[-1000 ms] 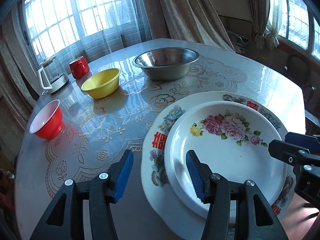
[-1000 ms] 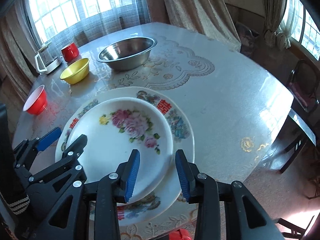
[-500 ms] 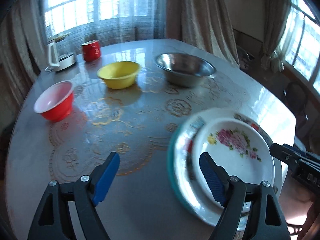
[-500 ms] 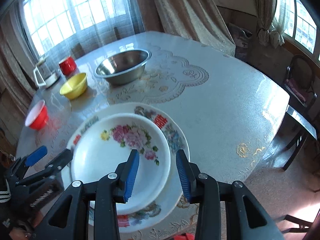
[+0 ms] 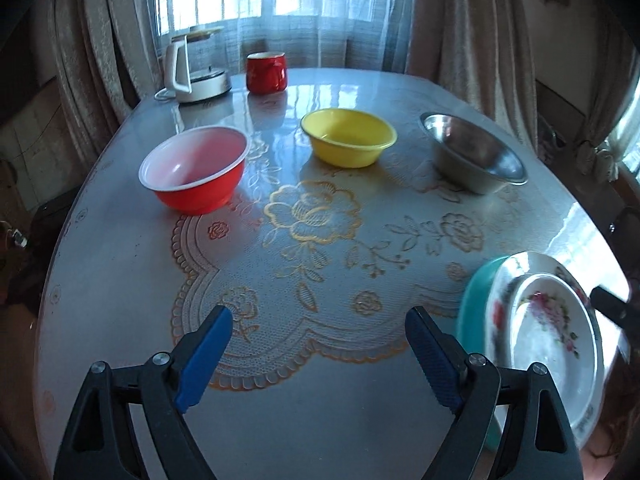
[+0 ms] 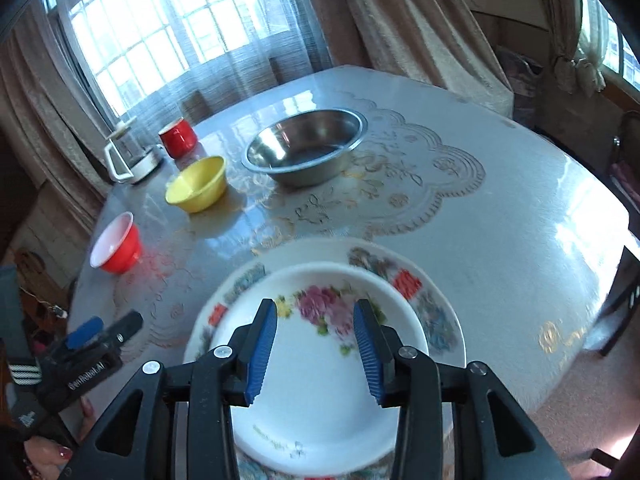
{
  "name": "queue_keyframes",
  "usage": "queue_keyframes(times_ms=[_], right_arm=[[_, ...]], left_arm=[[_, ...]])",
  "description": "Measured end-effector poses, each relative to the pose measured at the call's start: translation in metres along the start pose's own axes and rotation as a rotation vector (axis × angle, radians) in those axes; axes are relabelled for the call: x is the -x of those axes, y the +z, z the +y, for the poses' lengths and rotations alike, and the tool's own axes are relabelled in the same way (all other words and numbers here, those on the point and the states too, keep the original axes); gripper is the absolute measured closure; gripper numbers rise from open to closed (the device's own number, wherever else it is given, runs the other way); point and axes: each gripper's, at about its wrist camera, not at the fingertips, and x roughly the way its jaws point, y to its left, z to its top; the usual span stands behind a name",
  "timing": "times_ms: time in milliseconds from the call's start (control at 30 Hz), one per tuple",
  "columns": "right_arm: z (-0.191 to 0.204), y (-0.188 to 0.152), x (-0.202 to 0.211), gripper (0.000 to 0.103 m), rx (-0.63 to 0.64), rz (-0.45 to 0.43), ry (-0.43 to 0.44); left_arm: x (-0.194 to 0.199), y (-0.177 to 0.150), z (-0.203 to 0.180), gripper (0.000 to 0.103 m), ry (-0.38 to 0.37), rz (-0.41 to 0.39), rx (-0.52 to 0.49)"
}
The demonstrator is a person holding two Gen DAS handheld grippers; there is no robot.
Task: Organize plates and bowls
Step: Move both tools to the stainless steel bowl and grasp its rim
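Plates point(image 6: 328, 360), bowls on lace-patterned table point(image 6: 500, 248)

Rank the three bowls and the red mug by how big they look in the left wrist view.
Largest to smallest as they appear:
1. red bowl, nearest the camera, which flatters it
2. steel bowl and yellow bowl: too close to rank, and the steel one is stretched by the lens edge
3. red mug, farthest away

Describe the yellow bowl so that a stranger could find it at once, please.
On the round table under the curtained window, three bowls stand in a row. The yellow bowl is the middle one, between the red bowl and the steel bowl. Only it is plain yellow inside and out.
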Motion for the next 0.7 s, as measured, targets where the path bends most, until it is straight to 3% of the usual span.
queue_keyframes(times_ms=[400, 700], right_arm=[[-0.026, 0.036, -0.012, 0.052, -0.016, -0.019, -0.017], [-0.057, 0.065, -0.036, 0.051, -0.062, 0.017, 0.035]], left_arm=[[-0.017, 0.017, -0.027, 0.011, 0.063, 0.022, -0.061], [-0.035, 0.044, -0.06, 0.011, 0.088, 0.042, -0.129]])
